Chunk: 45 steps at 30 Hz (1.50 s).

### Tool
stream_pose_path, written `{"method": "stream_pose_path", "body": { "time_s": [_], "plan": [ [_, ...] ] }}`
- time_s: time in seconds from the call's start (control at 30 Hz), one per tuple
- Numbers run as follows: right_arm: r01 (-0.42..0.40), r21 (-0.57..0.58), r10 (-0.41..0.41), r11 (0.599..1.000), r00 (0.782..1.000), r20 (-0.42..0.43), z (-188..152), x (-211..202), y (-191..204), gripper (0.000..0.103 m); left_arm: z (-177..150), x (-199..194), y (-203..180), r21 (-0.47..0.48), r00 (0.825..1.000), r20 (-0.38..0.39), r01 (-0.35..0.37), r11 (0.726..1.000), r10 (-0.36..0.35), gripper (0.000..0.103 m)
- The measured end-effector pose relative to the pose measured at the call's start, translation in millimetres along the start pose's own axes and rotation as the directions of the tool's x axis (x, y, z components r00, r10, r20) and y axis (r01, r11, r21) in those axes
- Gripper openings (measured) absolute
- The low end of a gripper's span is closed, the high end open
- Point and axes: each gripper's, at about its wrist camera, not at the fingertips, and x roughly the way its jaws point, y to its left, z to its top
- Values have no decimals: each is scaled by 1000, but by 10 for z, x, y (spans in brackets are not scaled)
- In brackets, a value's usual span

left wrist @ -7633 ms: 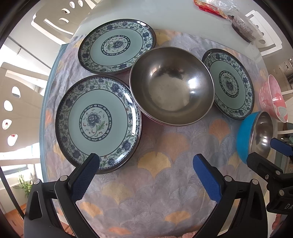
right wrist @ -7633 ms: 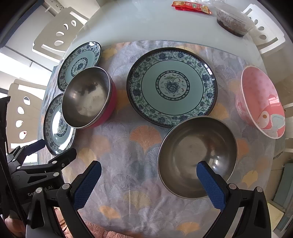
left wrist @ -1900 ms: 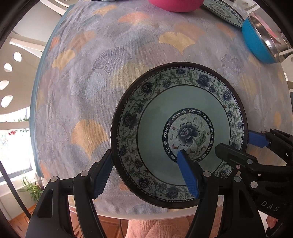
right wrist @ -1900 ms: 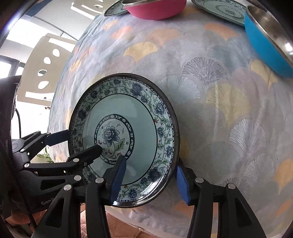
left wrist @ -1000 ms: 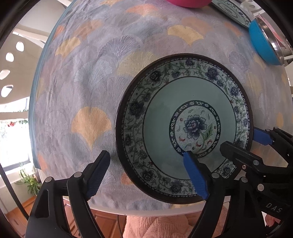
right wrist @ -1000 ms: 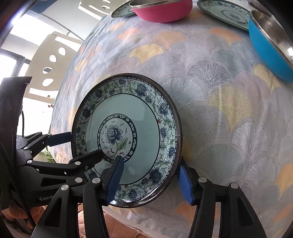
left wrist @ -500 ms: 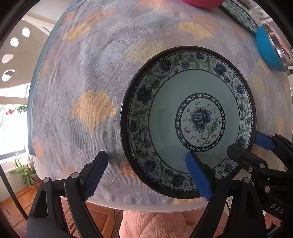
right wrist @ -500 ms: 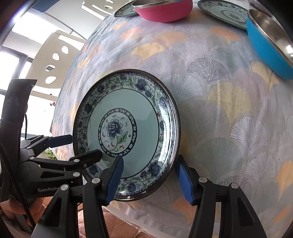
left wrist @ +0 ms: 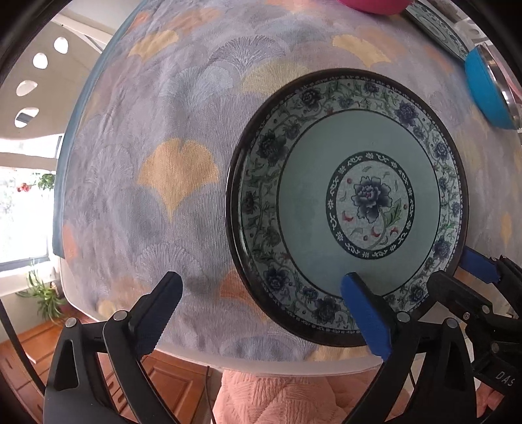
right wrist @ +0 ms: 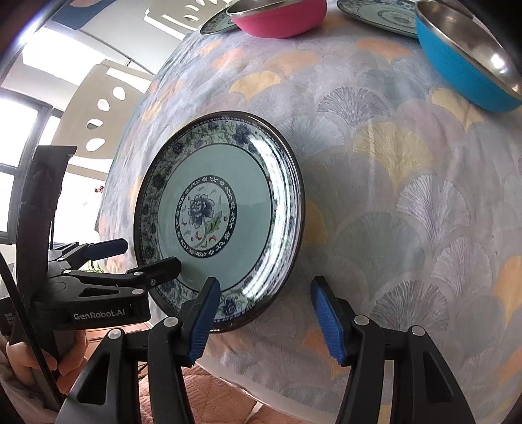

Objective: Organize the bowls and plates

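A blue-green floral plate (left wrist: 310,208) (right wrist: 248,182) lies flat on the patterned tablecloth (left wrist: 169,124), close to the table's near edge. My left gripper (left wrist: 261,313) (right wrist: 150,252) points straight down with its jaws opening. One finger hangs over the plate, the other is off its left rim over the cloth, and neither pad presses. My right gripper (right wrist: 264,313) (left wrist: 456,274) straddles the plate's near right rim. Its left finger is above the plate and its right finger stands clear of the rim.
A pink bowl (right wrist: 280,19) and a blue bowl (right wrist: 466,65) (left wrist: 486,91) with steel insides stand farther back, along with two more floral plates (right wrist: 381,16) (right wrist: 215,22). A white chair (right wrist: 101,98) stands left of the table. A person's pink clothing (left wrist: 277,398) shows below the table edge.
My left gripper's jaws have spread wider, come off the plate's rim and shifted left. The plate rests on the cloth. My right gripper keeps the same width.
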Motion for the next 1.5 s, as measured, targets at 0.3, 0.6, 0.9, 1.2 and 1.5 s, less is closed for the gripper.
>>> {"method": "stream_pose_path", "body": {
  "time_s": [0.3, 0.6, 0.9, 1.2, 1.5],
  "plan": [
    [-10, 30, 9, 1000, 999, 36, -171, -62, -66, 56, -371, 47, 23, 6, 1000, 12, -12, 1000, 12, 99],
    [18, 19, -19, 1000, 999, 38, -209, -65, 0, 64, -529, 138, 247, 9, 1000, -8, 5, 1000, -5, 99],
    [10, 70, -10, 998, 1000, 3, 28, -346, 71, 64, -349, -268, 400, 27, 998, 56, -29, 999, 28, 95],
    [19, -78, -20, 997, 1000, -5, 553, -768, 468, 64, 81, -530, 795, -62, 997, 82, 15, 998, -10, 95],
    [-98, -189, 102, 977, 995, 11, 1291, -1081, 1048, 64, 1013, -1063, 871, -125, 989, 147, 28, 992, -10, 95]
  ]
}}
